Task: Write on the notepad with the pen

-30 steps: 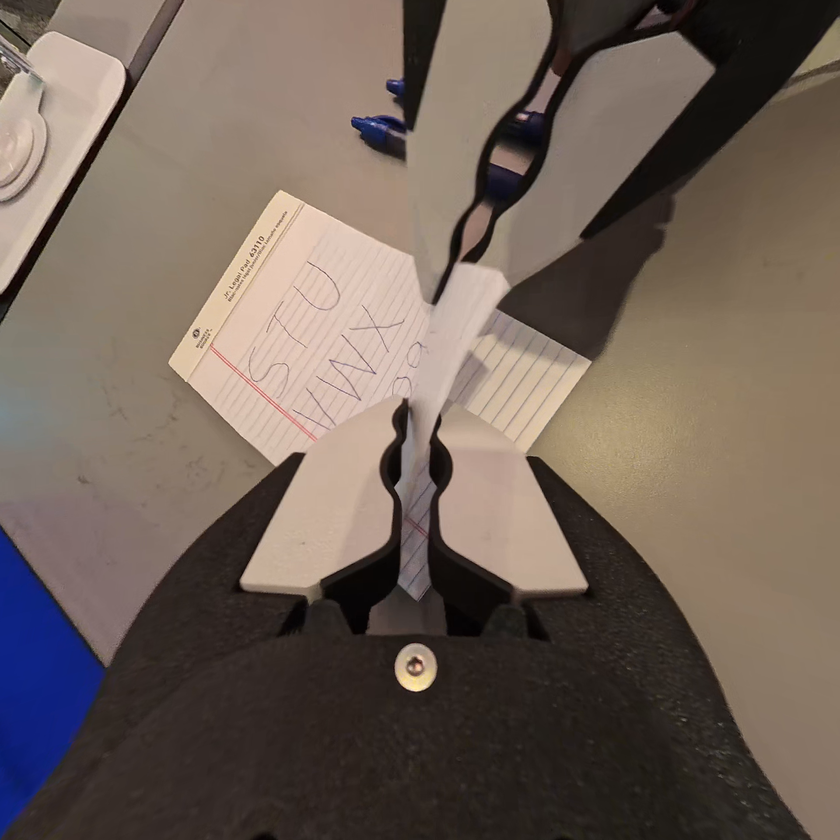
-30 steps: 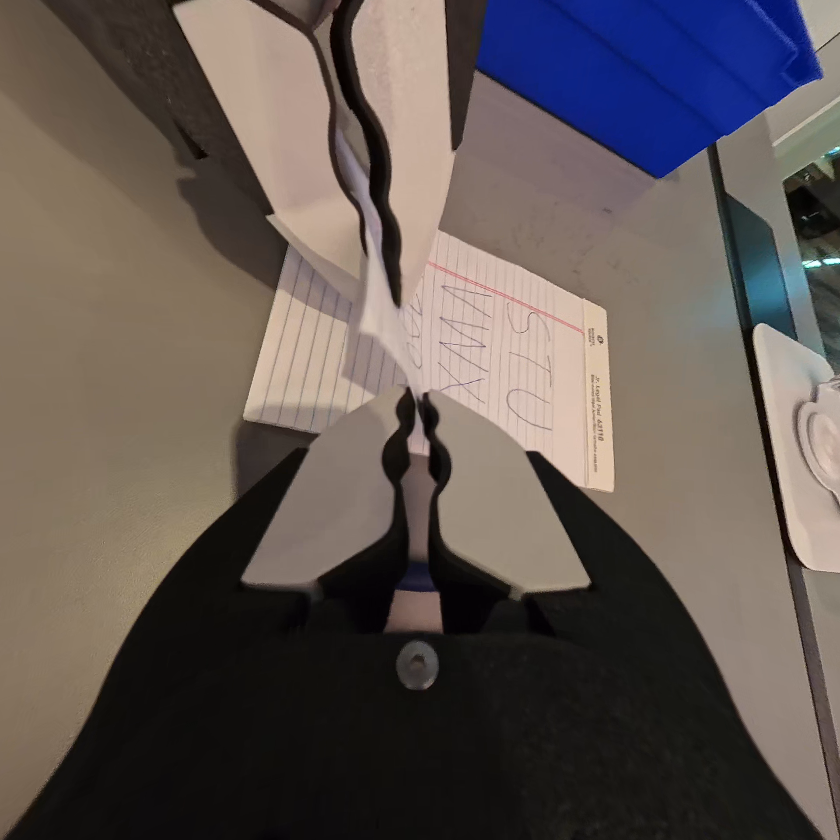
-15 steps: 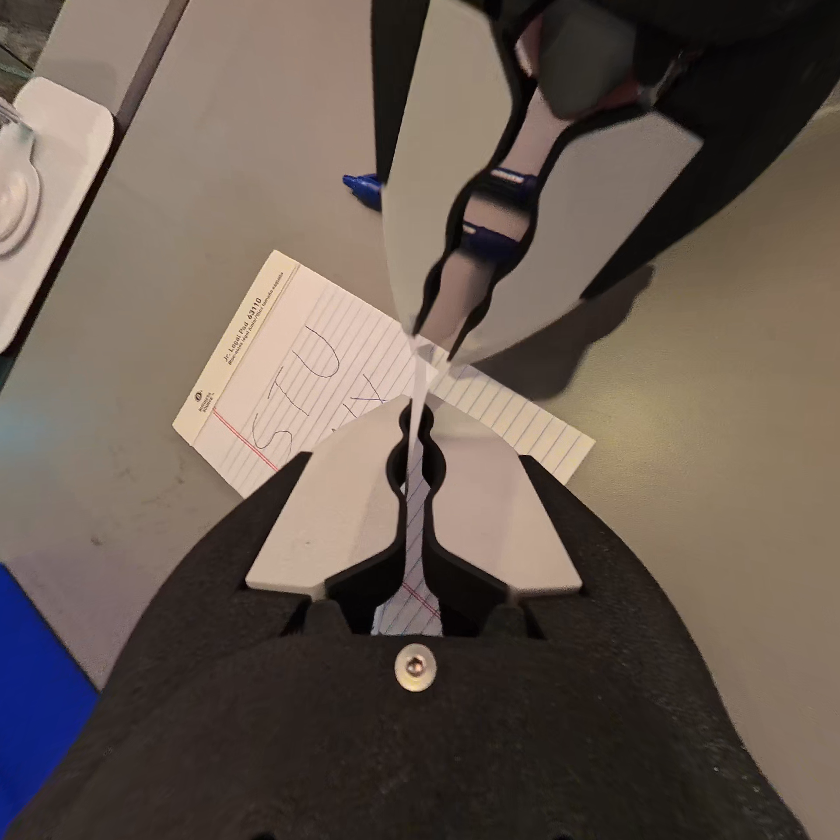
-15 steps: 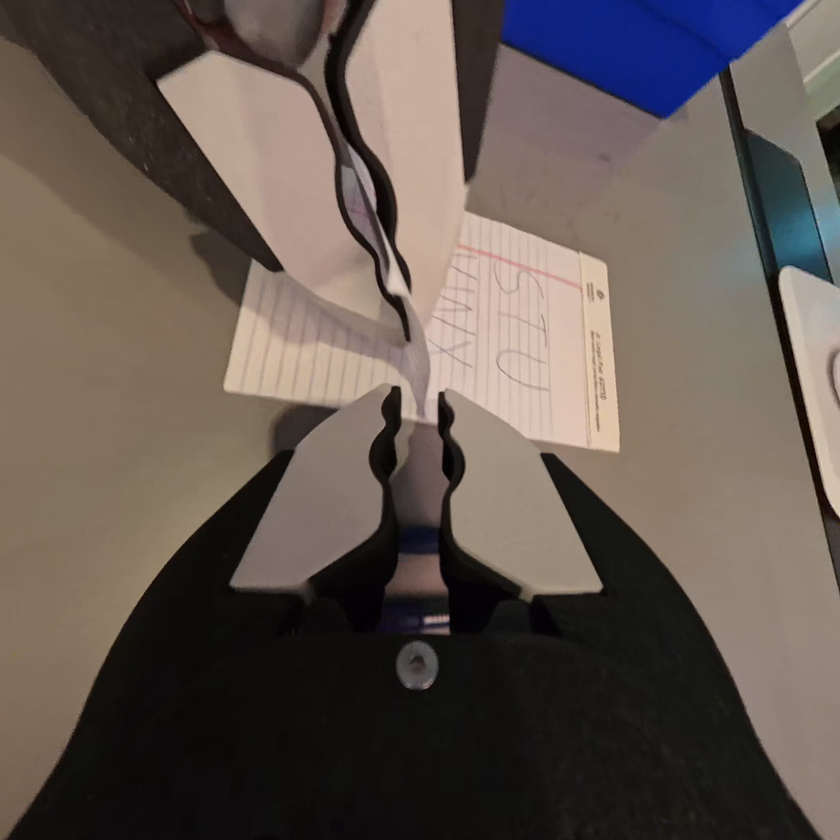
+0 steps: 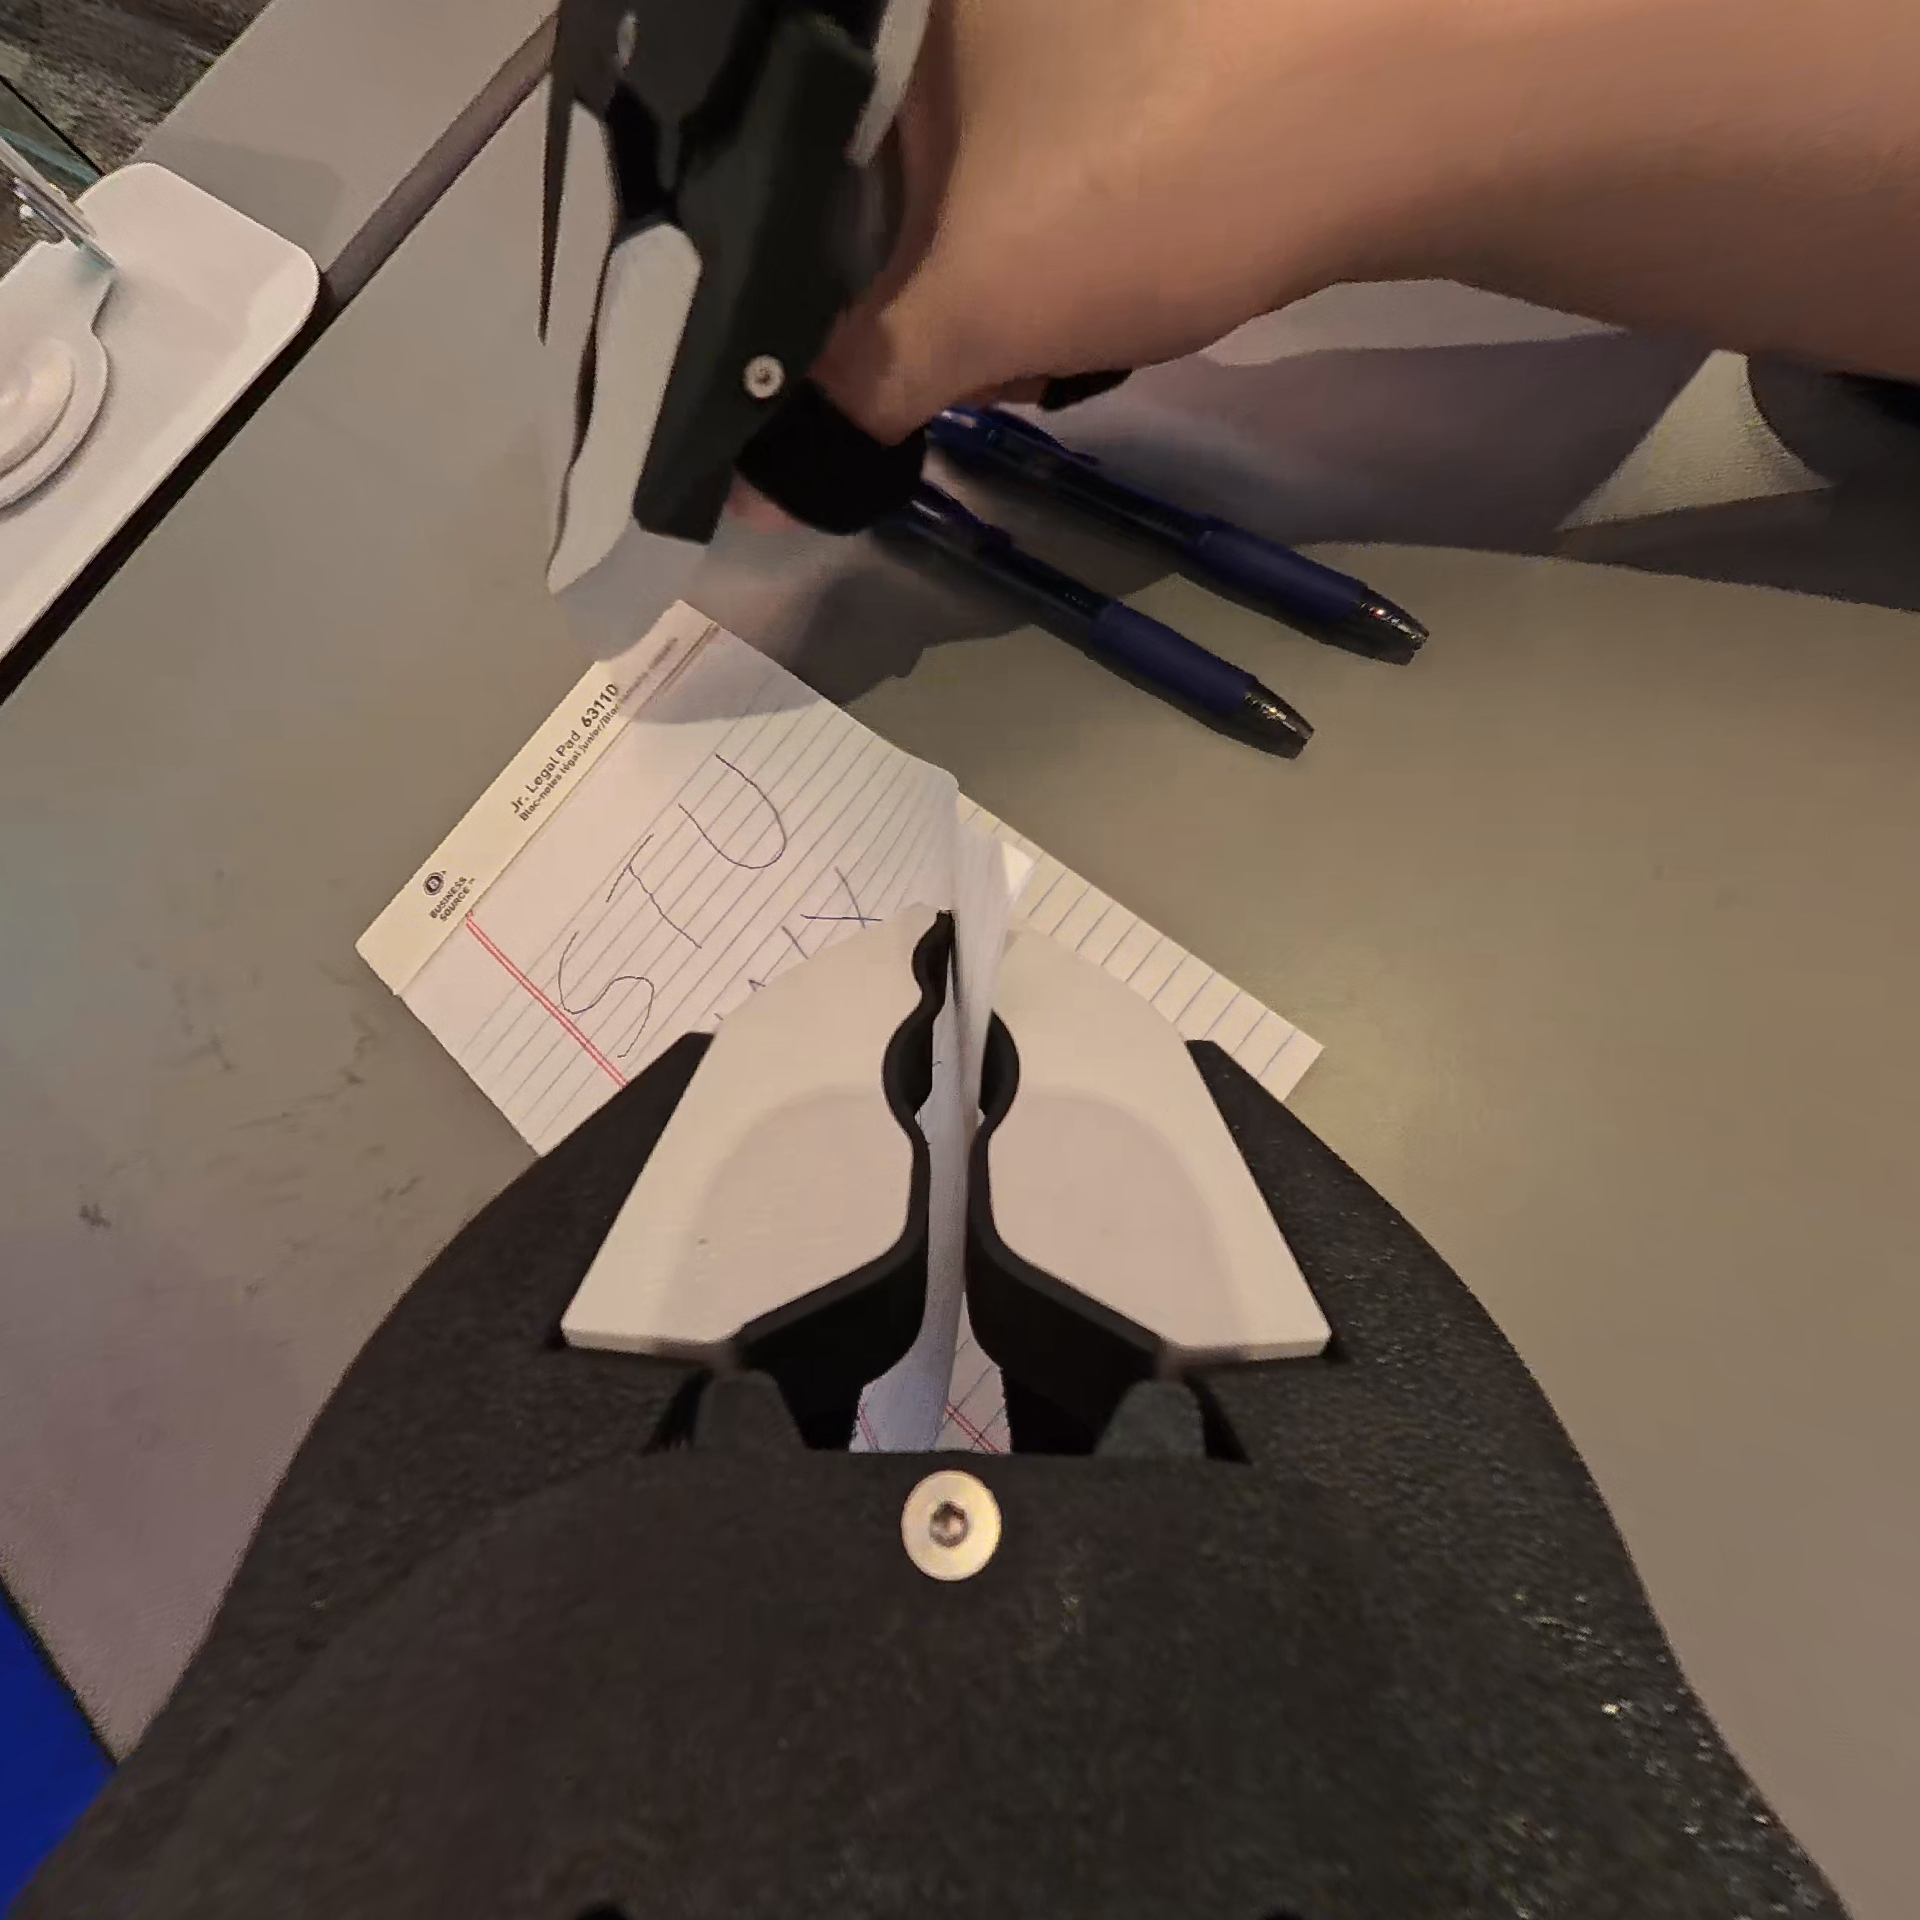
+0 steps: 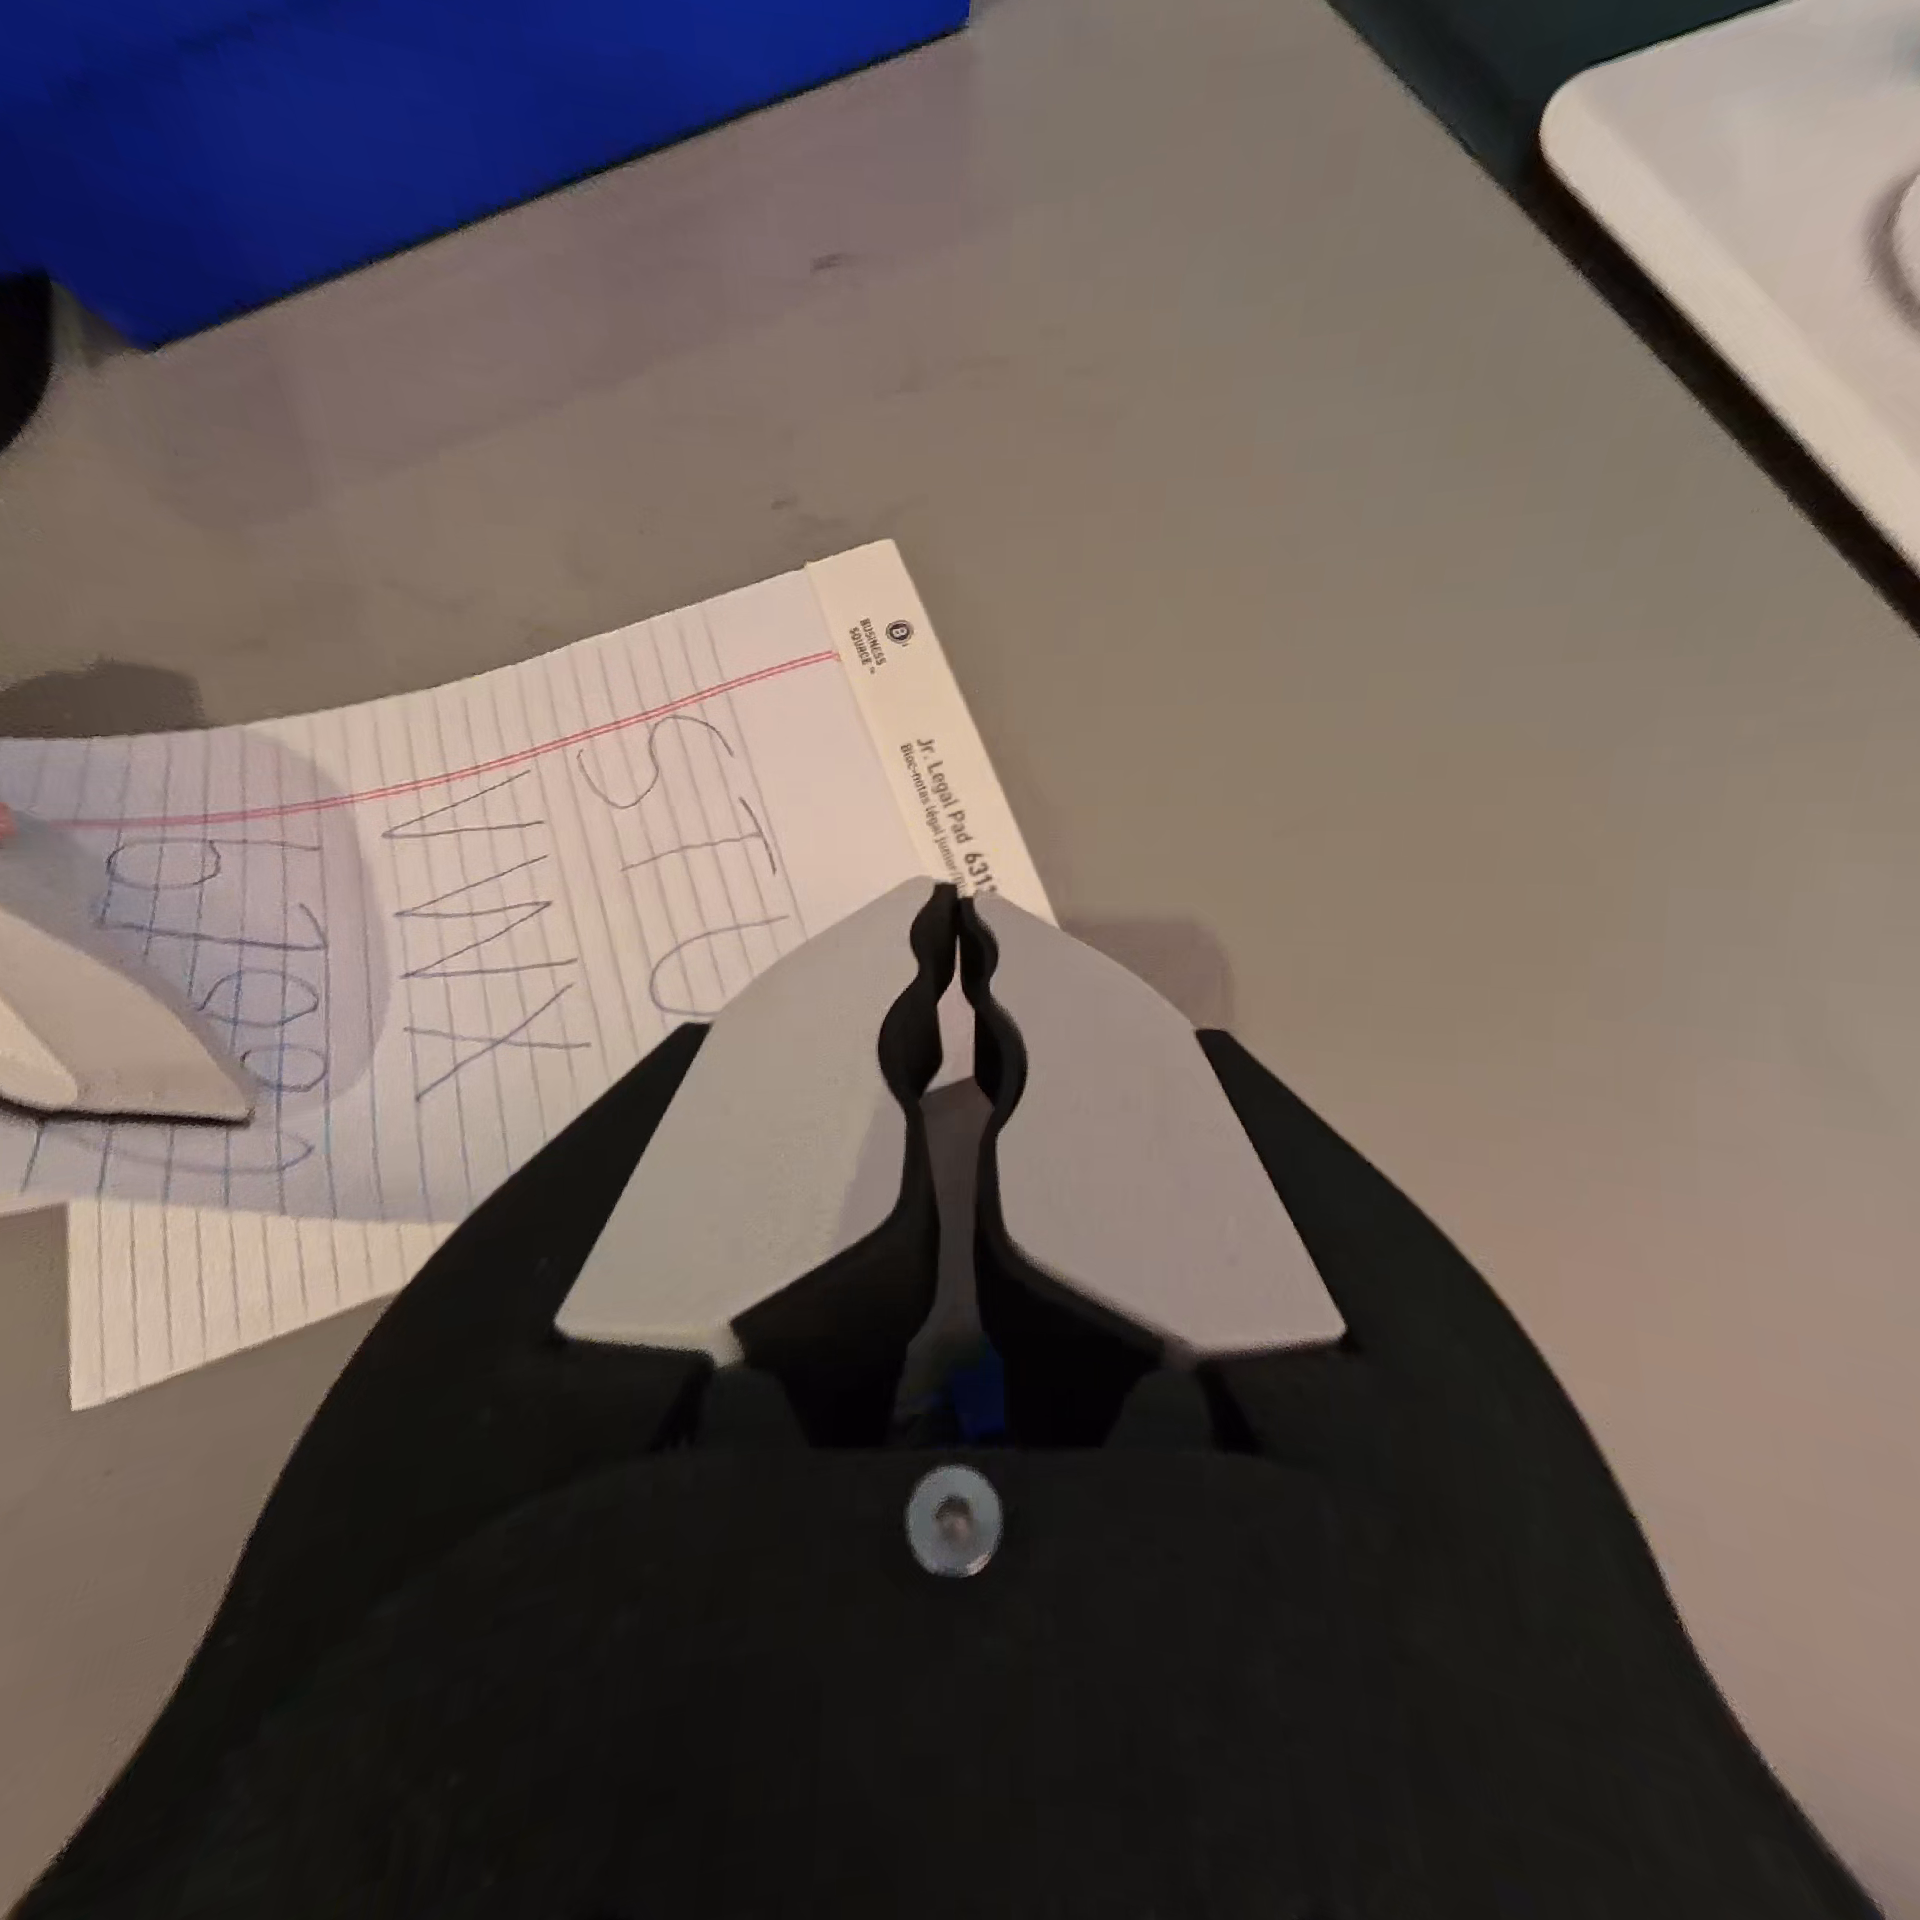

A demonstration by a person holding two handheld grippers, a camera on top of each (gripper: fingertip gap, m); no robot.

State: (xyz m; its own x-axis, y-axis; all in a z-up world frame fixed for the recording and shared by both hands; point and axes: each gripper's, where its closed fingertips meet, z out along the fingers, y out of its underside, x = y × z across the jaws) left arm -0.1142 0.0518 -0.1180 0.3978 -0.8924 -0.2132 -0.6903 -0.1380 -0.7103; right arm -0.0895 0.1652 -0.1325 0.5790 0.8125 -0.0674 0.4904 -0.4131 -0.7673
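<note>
Grey tabletop (image 6: pixel 1351 520) carries the lined notepad (image 6: pixel 727 790), its inked top sheet (image 5: pixel 961 1039) lifted and pinched by the left gripper (image 5: pixel 961 935), while the right gripper (image 6: pixel 956 899), fingertips together, sits over its binding, two pens (image 5: pixel 1164 582) lying just beyond.

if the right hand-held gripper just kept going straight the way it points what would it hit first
Probably the notepad's cream binding strip: the right hand-held gripper's shut tips sit right over its edge in the right wrist view. Beyond lies bare grey table. How high the tips are is unclear.
</note>
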